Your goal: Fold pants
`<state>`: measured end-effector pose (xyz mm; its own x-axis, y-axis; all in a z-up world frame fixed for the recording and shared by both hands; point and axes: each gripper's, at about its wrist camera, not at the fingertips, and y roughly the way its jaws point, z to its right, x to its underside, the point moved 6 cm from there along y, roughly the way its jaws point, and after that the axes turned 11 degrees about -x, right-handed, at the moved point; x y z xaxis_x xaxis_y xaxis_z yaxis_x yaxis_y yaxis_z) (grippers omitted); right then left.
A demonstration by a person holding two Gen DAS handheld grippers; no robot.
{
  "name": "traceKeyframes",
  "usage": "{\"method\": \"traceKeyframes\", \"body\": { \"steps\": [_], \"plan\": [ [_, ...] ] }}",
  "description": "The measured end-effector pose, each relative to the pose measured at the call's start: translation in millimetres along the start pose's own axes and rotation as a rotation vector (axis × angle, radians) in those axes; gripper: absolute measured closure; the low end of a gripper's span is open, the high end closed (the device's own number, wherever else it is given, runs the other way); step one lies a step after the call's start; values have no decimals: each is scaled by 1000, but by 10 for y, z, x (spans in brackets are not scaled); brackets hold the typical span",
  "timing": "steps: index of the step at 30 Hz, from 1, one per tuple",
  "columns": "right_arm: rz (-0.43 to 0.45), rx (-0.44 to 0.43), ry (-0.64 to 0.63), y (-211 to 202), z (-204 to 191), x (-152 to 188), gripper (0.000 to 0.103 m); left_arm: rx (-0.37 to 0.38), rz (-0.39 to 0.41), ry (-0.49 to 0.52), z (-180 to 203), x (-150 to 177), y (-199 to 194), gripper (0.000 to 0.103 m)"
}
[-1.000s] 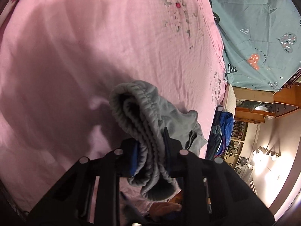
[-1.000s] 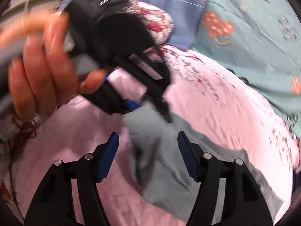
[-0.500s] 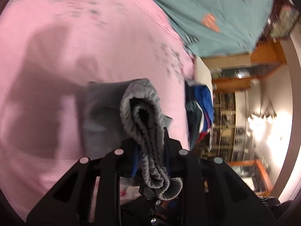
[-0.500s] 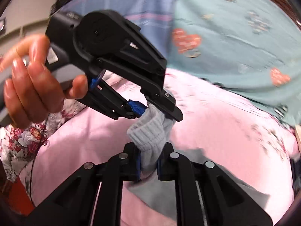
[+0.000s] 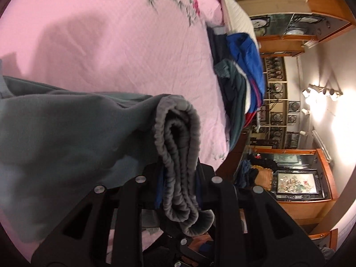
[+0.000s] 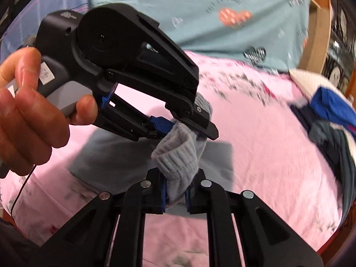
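pink bed [image 6: 255,146]: right gripper [image 6: 175,197] now clamps pants [image 6: 178,158].

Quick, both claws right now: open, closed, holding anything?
Left claw: closed on the ribbed band of the grey pants.
Right claw: closed on the same pants, gripping the ribbed edge beside the left claw.

Black left gripper [image 6: 187,124], blue pads, silver screws

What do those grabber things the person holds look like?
Each is black plastic with silver rivets and blue ridged pads. The left gripper has a rounded body, a grey handle, a white sticker and a thin dark cable. The right gripper shows long slotted black fingers.
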<state>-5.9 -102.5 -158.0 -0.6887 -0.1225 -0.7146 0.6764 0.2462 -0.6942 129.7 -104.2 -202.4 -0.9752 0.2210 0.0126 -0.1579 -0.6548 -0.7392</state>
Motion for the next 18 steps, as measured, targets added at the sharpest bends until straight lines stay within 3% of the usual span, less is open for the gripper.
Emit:
{"method": "traceKeyframes", "body": {
  "steps": [3,6,8,11,13,15,18],
  "plan": [
    [-20,-11,19,67,183,145,91,-64,-4,-12,3,-34,226,81],
    [-64,-44,49,204,309,318,88,-123,-9,-23,-25,-18,371,71],
    [-112,-94,123,347,536,359,80,-142,11,6,22,16,326,50],
    [-127,-157,225,288,767,385,59,-156,85,73,106,47,72,43],
    [-104,-162,246,110,873,336,55,-186,181,93,82,60,-231,34],
    [-68,-145,244,-84,996,252,55,-269,271,97,-59,98,-489,31],
    [-16,-124,253,-262,1117,107,55,-472,372,102,-401,229,-673,31]
  ]
}}
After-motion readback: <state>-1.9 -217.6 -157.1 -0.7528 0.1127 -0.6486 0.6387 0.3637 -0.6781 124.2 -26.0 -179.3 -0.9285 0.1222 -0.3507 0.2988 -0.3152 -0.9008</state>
